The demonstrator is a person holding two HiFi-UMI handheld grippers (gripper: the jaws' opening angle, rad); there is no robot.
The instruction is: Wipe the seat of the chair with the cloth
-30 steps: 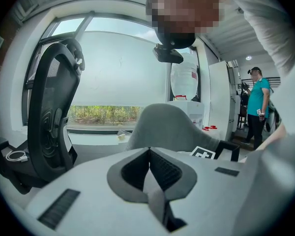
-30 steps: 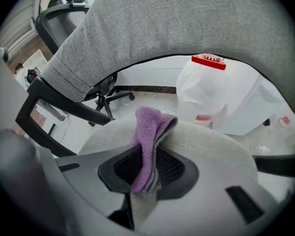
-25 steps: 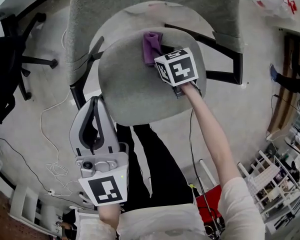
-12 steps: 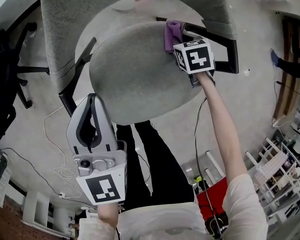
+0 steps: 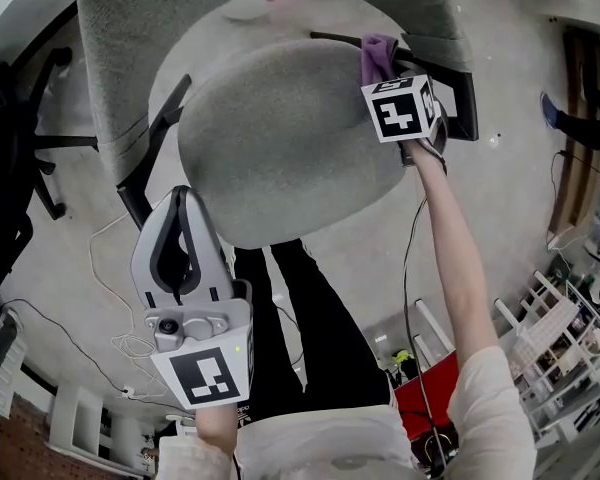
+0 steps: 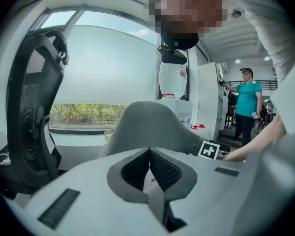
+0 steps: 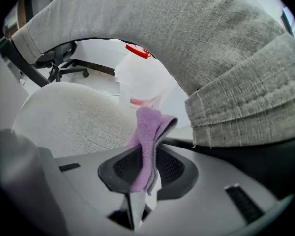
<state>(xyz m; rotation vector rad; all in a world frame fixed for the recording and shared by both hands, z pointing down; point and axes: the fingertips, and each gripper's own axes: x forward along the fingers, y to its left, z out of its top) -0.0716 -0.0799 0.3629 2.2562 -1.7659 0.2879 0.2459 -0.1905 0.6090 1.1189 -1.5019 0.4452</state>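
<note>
Right claw is out at the 1 o'clock edge of the chair seat, tucked by the backrest. It's clamped tight on the folded purple cloth, I'd guess to rub that rim. Left claw is pinched together, empty, parked at 7 o'clock, out of the way.

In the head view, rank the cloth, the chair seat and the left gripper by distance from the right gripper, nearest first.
1. Purple cloth, clamped in the right gripper.
2. Chair seat, right beside it, spreading left.
3. Left gripper, lower left, off the seat.
</note>
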